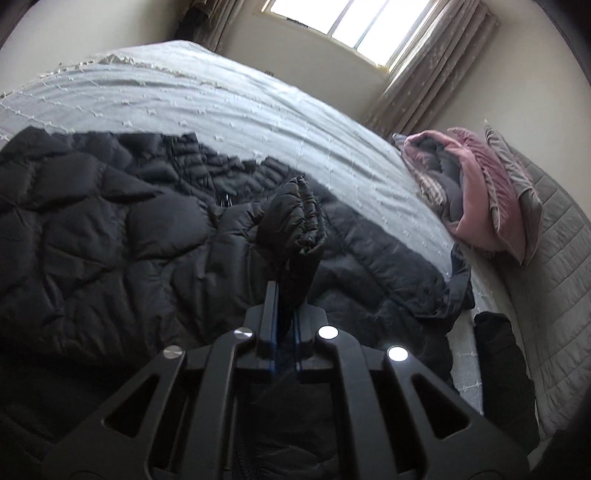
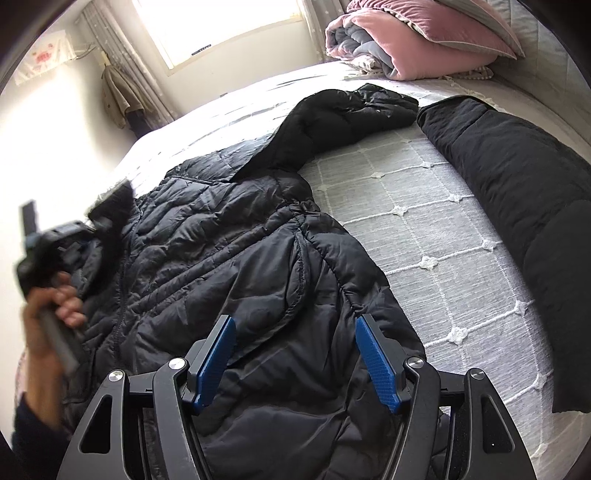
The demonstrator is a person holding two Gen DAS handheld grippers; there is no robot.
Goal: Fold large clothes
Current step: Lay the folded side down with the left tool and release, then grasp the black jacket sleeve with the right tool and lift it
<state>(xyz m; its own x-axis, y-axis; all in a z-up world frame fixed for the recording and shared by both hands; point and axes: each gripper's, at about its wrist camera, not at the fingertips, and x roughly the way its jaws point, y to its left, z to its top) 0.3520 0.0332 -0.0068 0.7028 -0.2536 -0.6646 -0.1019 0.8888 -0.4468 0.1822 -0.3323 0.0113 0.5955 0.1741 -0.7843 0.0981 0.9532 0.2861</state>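
Note:
A black quilted puffer jacket (image 2: 221, 251) lies front up and zipped on the bed. One of its sleeves (image 2: 351, 107) stretches away toward the pillows. My left gripper (image 1: 286, 295) is shut on the other sleeve's cuff (image 1: 295, 221), which stands up out of the jaws above the jacket body (image 1: 92, 221). In the right wrist view the left gripper (image 2: 88, 236) is a blur at the jacket's left side, held by a hand (image 2: 55, 306). My right gripper (image 2: 294, 325) hangs open over the jacket's lower right part, with nothing pinched between its blue pads (image 2: 376, 358).
A pale grey bedspread (image 2: 424, 229) with white tufts covers the bed. A folded black garment (image 2: 517, 184) lies along the right side. A pink quilt and pillows (image 2: 406, 40) are stacked at the head. The window (image 1: 351, 22) and curtains (image 1: 424, 74) are beyond the bed.

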